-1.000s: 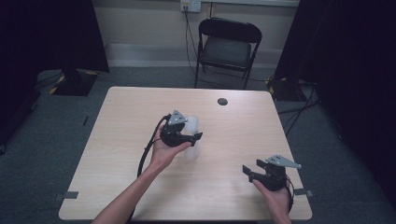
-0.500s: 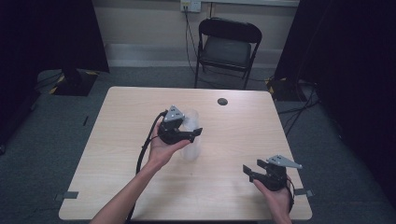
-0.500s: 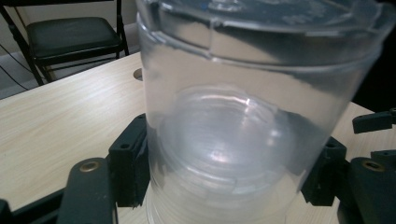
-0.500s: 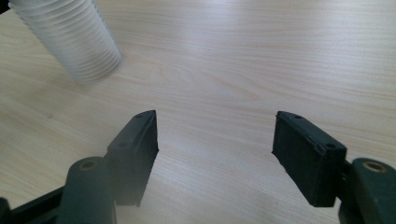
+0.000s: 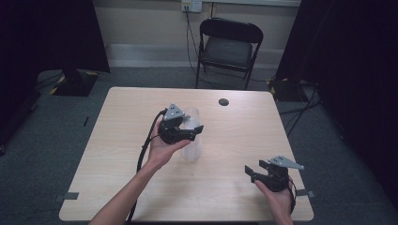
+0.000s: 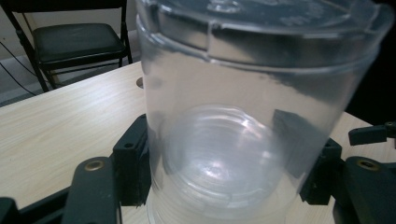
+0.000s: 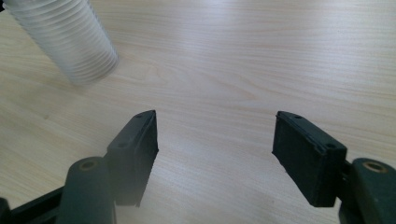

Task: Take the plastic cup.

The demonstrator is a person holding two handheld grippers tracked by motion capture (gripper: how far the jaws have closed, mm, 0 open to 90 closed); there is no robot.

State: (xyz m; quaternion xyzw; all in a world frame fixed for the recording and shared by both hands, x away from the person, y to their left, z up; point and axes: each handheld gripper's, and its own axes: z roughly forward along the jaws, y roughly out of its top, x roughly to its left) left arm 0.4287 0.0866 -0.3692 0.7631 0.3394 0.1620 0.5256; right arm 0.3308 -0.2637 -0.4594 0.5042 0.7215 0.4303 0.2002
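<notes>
Left tool at the clear plastic jar, which stands upright with its lid on near the middle of the counter. Its jaws have just been closing, and in the left gripper view the two black pads now lie against opposite sides of the jar's ribbed lower wall, so the tool appears clamped on the jar. Compared with a second ago, hand and jar sit in nearly the same spot; the narrowing of the jaws is the main change. Judged from this, the grasp is just made and a lift could follow. Right tool rests near the counter's near right corner, jaws spread wide and empty. A small dark disc lies toward the far edge
</notes>
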